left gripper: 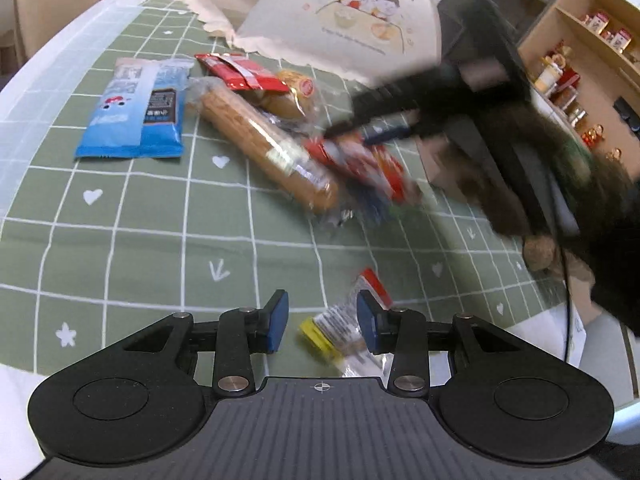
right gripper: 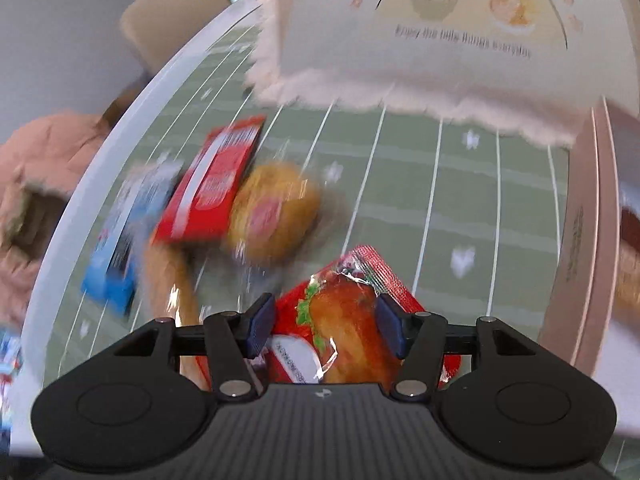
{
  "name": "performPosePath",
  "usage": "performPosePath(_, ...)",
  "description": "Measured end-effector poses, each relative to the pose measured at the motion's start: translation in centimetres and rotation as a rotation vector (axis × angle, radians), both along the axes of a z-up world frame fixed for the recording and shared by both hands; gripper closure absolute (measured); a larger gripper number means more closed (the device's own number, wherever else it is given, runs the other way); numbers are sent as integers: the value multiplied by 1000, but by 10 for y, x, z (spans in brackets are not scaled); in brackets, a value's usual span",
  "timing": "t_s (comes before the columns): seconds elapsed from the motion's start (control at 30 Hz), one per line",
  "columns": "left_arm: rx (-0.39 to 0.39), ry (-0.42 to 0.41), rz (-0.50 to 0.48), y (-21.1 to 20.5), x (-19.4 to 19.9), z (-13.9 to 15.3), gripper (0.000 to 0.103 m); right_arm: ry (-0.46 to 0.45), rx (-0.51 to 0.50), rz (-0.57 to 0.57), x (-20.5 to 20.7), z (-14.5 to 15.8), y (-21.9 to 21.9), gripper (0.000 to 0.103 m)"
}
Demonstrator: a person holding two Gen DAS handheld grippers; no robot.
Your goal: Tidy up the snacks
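Observation:
My left gripper point(left gripper: 322, 320) hangs open low over the green checked tablecloth point(left gripper: 140, 240). A small clear snack packet point(left gripper: 340, 330) with a yellow end lies on the cloth between its blue pads, close to the right one. My right gripper point(right gripper: 325, 324) is open, and a red packet with a fried-chicken picture point(right gripper: 344, 320) lies between and under its fingers. In the left wrist view the right gripper point(left gripper: 384, 120) is a dark blur above that red packet point(left gripper: 360, 160). Further back lie a blue packet point(left gripper: 132, 112), a long wrapped bread roll point(left gripper: 264, 144), a red wrapper point(left gripper: 244, 72) and a round bun point(left gripper: 292, 92).
A cream paper bag with a cartoon print point(left gripper: 352, 20) stands at the back of the table. A pink box point(right gripper: 580, 240) stands right of my right gripper. The table's white rim point(left gripper: 60, 60) curves along the left. Wooden shelves with jars point(left gripper: 580, 60) stand beyond the right side.

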State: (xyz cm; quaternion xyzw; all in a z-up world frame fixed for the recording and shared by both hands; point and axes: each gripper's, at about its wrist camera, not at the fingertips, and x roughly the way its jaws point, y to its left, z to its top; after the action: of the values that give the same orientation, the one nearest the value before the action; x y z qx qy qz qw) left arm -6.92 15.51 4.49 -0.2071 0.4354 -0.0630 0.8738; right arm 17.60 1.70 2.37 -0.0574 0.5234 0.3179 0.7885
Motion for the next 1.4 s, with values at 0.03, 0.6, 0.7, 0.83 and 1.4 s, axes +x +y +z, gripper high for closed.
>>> performPosePath(0.03,-6,-6,1,2,2,1,61,6,15,11,-10,0,-9,46)
performPosePath(0.6,22,0,-221,-61,51,2,61,-201,-154,-128,-103,20,-159,47)
performPosePath(0.7,29,-8,-226,-70,54,4,61,-142,-51,-127,-122,28,-174,42)
performPosePath(0.83,43,-24,-186,-71,62,12,61,-35,29,-219,-130,11,-173,42)
performPosePath(1.4,209,123,59,-36,153,-12,65,-159,-146,-263,-165,5,-199,41)
